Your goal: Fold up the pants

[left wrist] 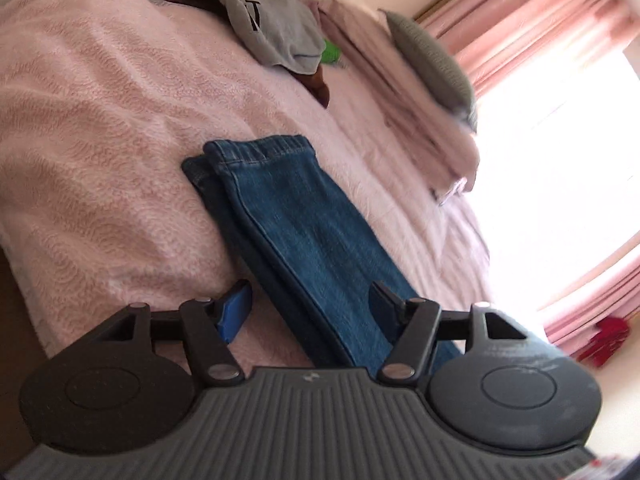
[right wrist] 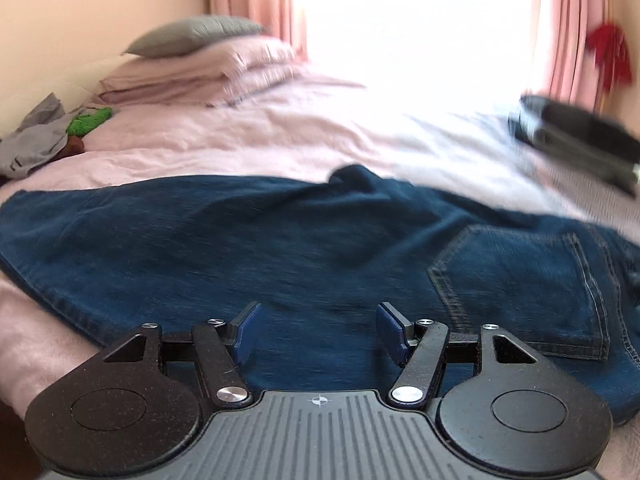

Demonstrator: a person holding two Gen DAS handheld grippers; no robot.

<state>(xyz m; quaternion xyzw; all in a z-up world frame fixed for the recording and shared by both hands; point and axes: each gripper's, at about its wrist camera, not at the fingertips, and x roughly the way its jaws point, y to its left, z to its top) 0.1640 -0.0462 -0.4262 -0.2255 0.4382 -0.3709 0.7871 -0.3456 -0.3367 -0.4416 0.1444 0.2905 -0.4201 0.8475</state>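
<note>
Blue denim pants [left wrist: 296, 232] lie flat on a pink bedspread [left wrist: 100, 120], the two legs stacked and their hems pointing away in the left wrist view. My left gripper [left wrist: 310, 308] hovers over the legs, open, with nothing between its blue pads. In the right wrist view the pants [right wrist: 280, 248] spread across the bed, a back pocket [right wrist: 520, 280] at the right. My right gripper [right wrist: 318, 332] sits low over the seat area, open and empty.
A grey garment [left wrist: 268, 20] and a green item [left wrist: 332, 52] lie at the far side of the bed. Folded pink bedding [right wrist: 208, 76] with a grey pillow [right wrist: 192, 36] sits by the window. A dark object [right wrist: 580, 136] lies at the right.
</note>
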